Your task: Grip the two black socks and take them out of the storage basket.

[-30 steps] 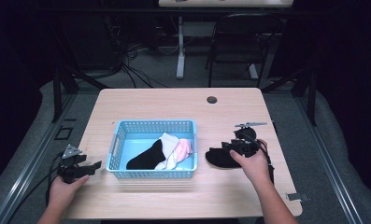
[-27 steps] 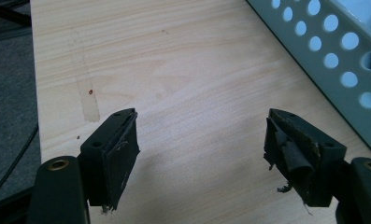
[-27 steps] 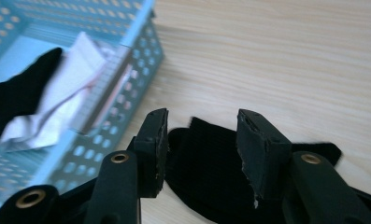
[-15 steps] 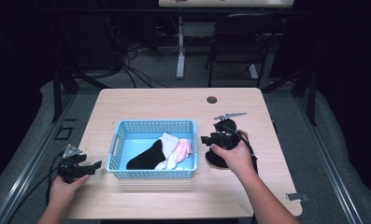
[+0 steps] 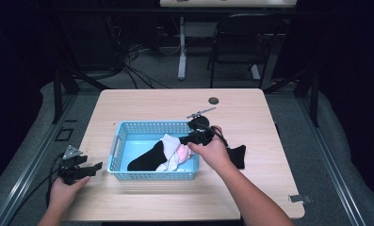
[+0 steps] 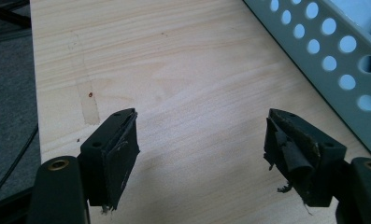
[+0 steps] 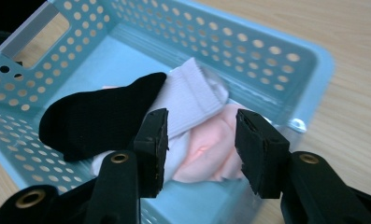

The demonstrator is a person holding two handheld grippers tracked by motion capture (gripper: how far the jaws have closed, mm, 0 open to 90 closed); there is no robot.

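A light blue perforated basket (image 5: 121,141) stands mid-table and holds a black sock (image 5: 147,159), a white sock (image 5: 168,143) and a pink sock (image 5: 183,151). My right gripper (image 5: 184,140) hovers over the basket's right end, open. In the right gripper view its jaws (image 7: 202,126) stand apart just above the white sock (image 7: 192,100) and pink sock (image 7: 211,149), with the black sock (image 7: 94,119) to their left. Another black sock (image 5: 236,155) lies on the table behind the right hand. My left gripper (image 5: 96,167) rests left of the basket, open over bare wood (image 6: 202,130).
A small round black disc (image 5: 214,100) sits near the table's far edge. A grey tab (image 5: 300,198) lies at the front right corner. Beyond the table stand a dark chair (image 5: 241,42) and floor cables. In the left gripper view the basket wall (image 6: 342,56) is close on the right.
My right gripper has moved left, from above the black sock on the table to over the basket's right end, jaws still apart. The left gripper has stayed put.
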